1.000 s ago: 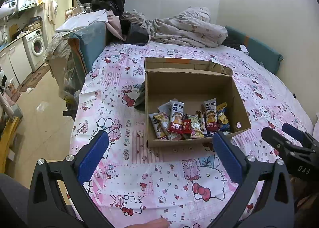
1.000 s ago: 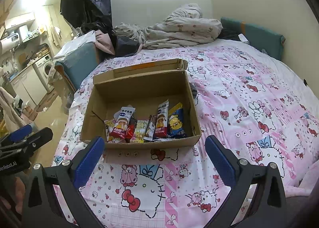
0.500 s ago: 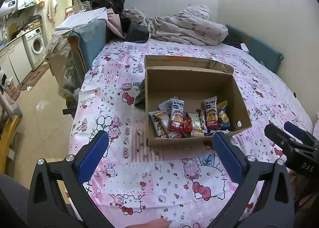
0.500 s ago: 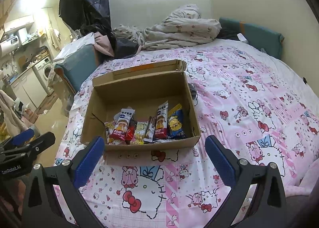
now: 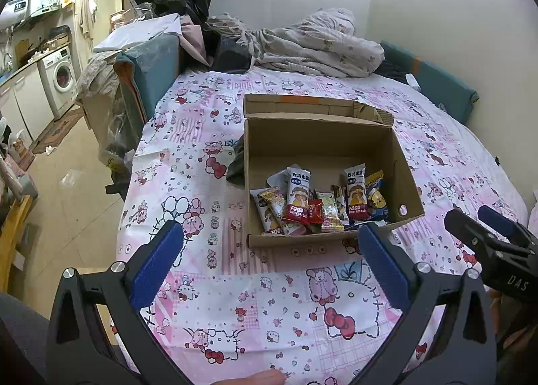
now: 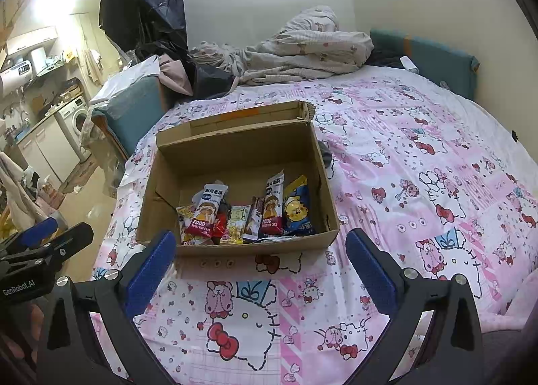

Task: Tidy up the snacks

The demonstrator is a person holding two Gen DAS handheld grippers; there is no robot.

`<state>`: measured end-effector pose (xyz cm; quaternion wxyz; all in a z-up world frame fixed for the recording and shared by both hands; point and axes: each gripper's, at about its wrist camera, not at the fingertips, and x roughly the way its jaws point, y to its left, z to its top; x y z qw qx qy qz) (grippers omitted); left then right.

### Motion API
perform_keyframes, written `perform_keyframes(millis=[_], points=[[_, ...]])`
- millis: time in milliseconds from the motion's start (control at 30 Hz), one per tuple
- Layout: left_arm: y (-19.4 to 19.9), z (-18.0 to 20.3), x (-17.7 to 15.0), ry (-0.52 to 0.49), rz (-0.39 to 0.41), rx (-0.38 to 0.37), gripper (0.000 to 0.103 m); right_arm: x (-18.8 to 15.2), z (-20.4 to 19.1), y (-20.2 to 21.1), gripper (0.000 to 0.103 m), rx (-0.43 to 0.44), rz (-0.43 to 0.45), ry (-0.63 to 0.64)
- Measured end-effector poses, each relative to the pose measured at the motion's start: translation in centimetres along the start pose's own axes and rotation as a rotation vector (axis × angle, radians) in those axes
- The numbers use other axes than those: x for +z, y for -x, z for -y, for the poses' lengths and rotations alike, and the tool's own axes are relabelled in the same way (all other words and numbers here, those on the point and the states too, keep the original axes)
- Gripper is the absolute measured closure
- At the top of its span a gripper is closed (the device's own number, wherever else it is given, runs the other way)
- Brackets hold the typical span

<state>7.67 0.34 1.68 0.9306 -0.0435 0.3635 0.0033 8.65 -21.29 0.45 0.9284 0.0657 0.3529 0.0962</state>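
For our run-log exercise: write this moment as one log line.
left gripper: open, empty | right gripper: open, empty | snack packets: inside cardboard box | box: on bed

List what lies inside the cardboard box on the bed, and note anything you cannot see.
Inside the cardboard box a row of snack packets leans along the near wall; the back half is bare cardboard. The packets' lower ends and the floor beneath them are hidden by that wall.

A bed (image 5: 208, 287) covered by a pink cartoon-print sheet (image 6: 420, 163) carries an open cardboard box (image 5: 408, 179) just ahead of the grippers. A rumpled blanket (image 5: 319, 45) lies at the far end beyond the box, and a dark cloth (image 5: 237, 166) rests against the box's left wall.
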Motion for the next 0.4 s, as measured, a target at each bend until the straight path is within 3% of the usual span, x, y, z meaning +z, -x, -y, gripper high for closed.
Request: perform_keyframes(millis=[400], points=[[-0.02,0.18,0.05,-0.004,-0.003,0.0,0.0,0.17,-0.11,-0.01,0.0,0.007,0.003,-0.003]])
